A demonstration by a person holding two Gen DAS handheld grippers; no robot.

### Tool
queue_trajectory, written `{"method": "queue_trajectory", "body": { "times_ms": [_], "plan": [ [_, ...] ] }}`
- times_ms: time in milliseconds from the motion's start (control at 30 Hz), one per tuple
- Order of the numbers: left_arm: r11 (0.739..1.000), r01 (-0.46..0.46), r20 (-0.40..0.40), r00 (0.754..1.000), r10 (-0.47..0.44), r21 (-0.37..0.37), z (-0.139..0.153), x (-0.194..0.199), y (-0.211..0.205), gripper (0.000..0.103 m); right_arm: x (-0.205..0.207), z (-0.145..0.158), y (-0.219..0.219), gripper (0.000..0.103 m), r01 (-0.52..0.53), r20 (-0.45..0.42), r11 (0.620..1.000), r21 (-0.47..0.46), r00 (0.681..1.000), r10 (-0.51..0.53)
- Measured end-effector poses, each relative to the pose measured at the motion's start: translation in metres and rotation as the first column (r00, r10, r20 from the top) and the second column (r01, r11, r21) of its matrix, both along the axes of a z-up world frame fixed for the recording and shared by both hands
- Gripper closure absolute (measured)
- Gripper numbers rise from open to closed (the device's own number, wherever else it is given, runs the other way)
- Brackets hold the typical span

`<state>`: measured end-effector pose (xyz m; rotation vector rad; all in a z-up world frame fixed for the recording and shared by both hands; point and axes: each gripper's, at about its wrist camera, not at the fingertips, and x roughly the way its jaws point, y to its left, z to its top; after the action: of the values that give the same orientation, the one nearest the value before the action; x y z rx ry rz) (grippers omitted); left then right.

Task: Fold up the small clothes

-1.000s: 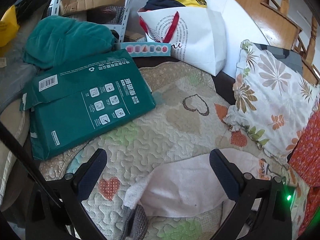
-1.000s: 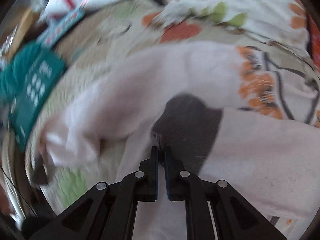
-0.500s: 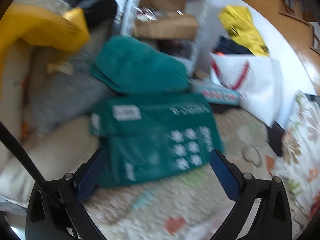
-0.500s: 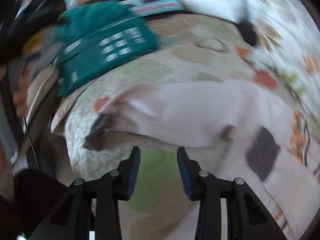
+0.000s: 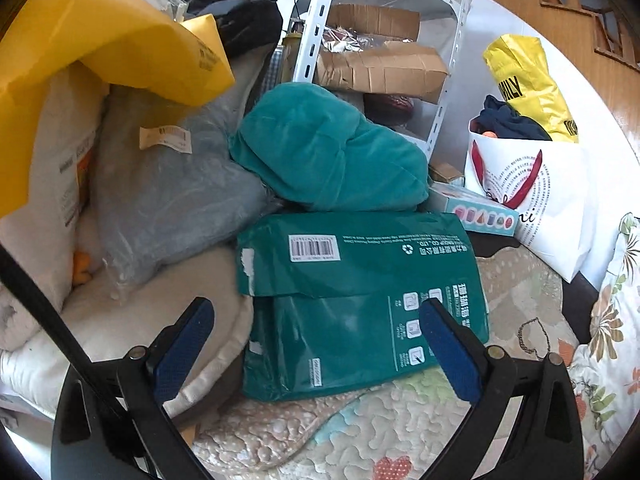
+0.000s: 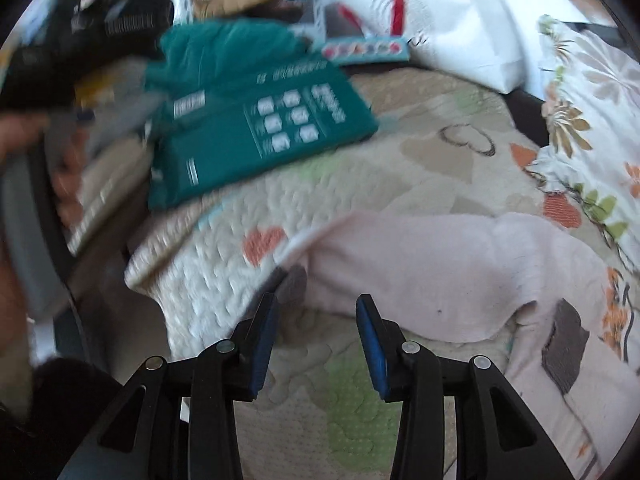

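The left tool (image 5: 316,340) stood wide apart and held nothing; its blue pads (image 5: 448,354) framed a green package (image 5: 352,304) lying on the quilted cover (image 5: 360,436). A teal cushion (image 5: 328,152) rested just behind the package, with a white paper bag (image 5: 536,204) to the right of it.

The right tool (image 6: 316,344) was parted to a moderate gap and also held nothing. The pale pink garment (image 6: 432,272) lay on the quilted cover (image 6: 248,216) just beyond the right tool's tips, spreading away to the right. A small grey patch (image 6: 294,282) at its near corner sat close to the left pad; blur prevented confirming whether the two touched. A second grey patch (image 6: 564,340) showed farther right. A floral pillow (image 6: 592,92) lay beyond the garment.
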<state>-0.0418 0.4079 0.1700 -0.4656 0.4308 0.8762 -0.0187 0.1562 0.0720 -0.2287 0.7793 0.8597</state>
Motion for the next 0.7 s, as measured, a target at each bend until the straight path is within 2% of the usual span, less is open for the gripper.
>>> {"method": "queue_trajectory", "body": {
  "times_ms": [100, 200, 233, 267, 300, 333, 433, 533, 600, 667, 700],
  "plan": [
    [1.000, 0.009, 0.008, 1.000, -0.009, -0.013, -0.001, 0.001, -0.003, 0.001, -0.006, -0.004, 0.009, 0.059, -0.090, -0.083, 0.996, 0.008, 0.993, 0.090],
    [1.000, 0.014, 0.008, 1.000, -0.013, -0.022, -0.003, 0.002, -0.004, 0.001, 0.000, -0.020, 0.020, 0.059, -0.084, -0.141, 0.996, -0.005, 0.987, 0.082],
    [1.000, 0.012, 0.007, 1.000, -0.012, -0.023, -0.004, 0.002, -0.004, 0.001, 0.006, -0.027, 0.025, 0.063, -0.071, -0.170, 0.997, -0.006, 0.983, 0.069],
    [1.000, 0.009, 0.005, 1.000, -0.009, -0.025, -0.005, 0.003, -0.003, 0.001, 0.013, -0.035, 0.029, 0.073, -0.055, -0.215, 0.998, 0.004, 0.975, 0.055],
    [1.000, 0.005, 0.004, 1.000, -0.005, -0.029, -0.006, 0.003, -0.003, 0.001, 0.019, -0.041, 0.029, 0.097, -0.043, -0.263, 0.999, 0.023, 0.964, 0.048],
    [0.999, 0.003, 0.002, 1.000, -0.003, -0.034, -0.007, 0.003, -0.002, 0.001, 0.028, -0.045, 0.028, 0.097, -0.020, -0.322, 0.999, 0.047, 0.946, 0.034],
    [0.998, 0.015, -0.002, 1.000, -0.015, -0.054, -0.011, 0.007, -0.003, 0.001, 0.044, -0.027, 0.003, 0.097, 0.072, -0.363, 0.985, 0.158, 0.932, -0.009],
    [0.996, 0.063, -0.004, 0.998, -0.063, -0.060, -0.012, 0.014, -0.014, 0.001, 0.066, 0.008, -0.059, 0.097, 0.226, -0.397, 0.927, 0.301, 0.913, -0.094],
    [0.994, 0.100, -0.010, 0.995, -0.100, -0.048, -0.011, 0.019, -0.027, 0.001, 0.078, 0.027, -0.123, 0.097, 0.360, -0.435, 0.849, 0.387, 0.883, -0.176],
    [0.989, 0.145, -0.014, 0.989, -0.145, -0.037, -0.010, 0.025, -0.042, 0.001, 0.085, 0.037, -0.197, 0.097, 0.493, -0.465, 0.763, 0.418, 0.838, -0.286],
    [0.985, 0.171, -0.018, 0.985, -0.172, -0.029, -0.010, 0.029, -0.051, 0.001, 0.085, 0.039, -0.226, 0.097, 0.536, -0.471, 0.734, 0.417, 0.818, -0.330]
  ]
}}
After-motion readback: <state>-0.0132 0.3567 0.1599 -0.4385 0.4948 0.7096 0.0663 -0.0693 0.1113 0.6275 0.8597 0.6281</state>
